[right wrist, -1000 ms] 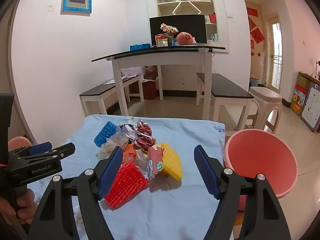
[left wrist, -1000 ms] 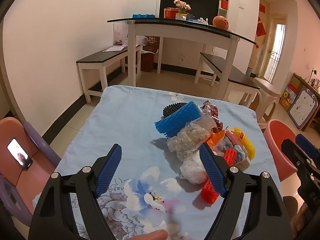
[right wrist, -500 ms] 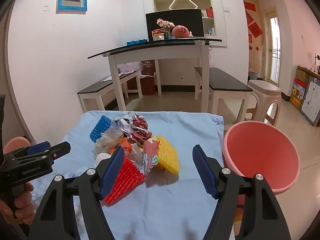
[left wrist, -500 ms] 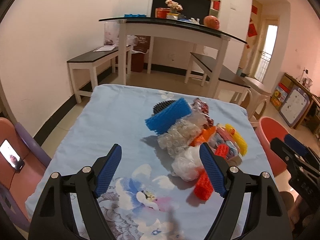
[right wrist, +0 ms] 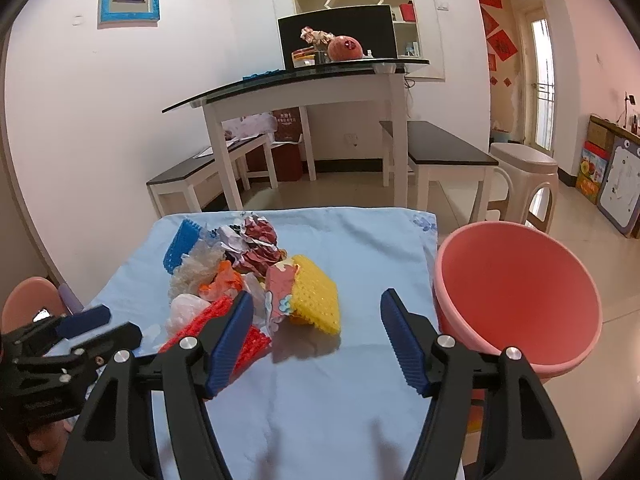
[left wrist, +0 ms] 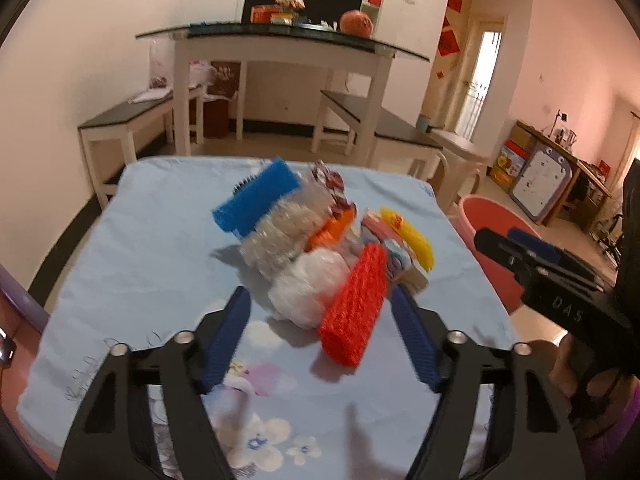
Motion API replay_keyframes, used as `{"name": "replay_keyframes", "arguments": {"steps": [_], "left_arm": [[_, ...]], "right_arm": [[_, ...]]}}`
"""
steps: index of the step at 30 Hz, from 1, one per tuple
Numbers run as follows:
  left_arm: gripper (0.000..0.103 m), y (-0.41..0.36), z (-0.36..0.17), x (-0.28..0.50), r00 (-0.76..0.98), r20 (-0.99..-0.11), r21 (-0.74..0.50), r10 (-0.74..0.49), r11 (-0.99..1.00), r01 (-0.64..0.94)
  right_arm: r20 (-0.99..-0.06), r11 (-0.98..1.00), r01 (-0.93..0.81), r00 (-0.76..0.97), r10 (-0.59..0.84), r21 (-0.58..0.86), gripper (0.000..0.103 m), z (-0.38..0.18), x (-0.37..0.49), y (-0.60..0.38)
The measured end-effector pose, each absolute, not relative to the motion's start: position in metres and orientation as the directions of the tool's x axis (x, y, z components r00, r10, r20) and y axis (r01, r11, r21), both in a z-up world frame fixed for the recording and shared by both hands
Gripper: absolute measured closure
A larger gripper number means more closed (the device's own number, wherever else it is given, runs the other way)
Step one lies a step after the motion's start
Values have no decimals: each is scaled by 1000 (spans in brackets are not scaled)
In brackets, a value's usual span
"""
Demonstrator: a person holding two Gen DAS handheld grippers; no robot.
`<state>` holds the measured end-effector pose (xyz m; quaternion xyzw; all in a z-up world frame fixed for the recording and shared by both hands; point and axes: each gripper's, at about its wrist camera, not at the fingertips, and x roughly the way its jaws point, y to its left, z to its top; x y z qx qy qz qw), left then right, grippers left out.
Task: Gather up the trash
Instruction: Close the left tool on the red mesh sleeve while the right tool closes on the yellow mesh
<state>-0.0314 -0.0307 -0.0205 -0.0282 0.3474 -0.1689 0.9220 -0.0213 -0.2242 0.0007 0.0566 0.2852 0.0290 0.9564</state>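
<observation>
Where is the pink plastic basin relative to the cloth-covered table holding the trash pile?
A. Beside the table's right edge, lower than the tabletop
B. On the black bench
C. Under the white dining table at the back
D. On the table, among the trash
A. In the right wrist view the pink plastic basin stands off the right edge of the blue cloth-covered table, its rim below the tabletop, with nothing visible inside it.

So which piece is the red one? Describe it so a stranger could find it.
On the blue floral tablecloth lies one heap of trash. The red foam net sits at its near edge, beside a white crumpled bag. It alone is bright red, a long ribbed mesh block.
</observation>
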Motion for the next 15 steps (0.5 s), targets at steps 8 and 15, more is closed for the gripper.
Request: {"name": "replay_keyframes", "arguments": {"steps": [8, 15], "left_arm": [[47, -42, -35, -29, 644, -660, -214, -387, 918, 333], [52, -47, -45, -19, 621, -691, -211, -370, 925, 316]], "right_arm": [[-560, 991, -10, 824, 84, 135, 38, -8, -18, -234], [-578, 990, -19, 810, 97, 141, 40, -15, -11, -236]]}}
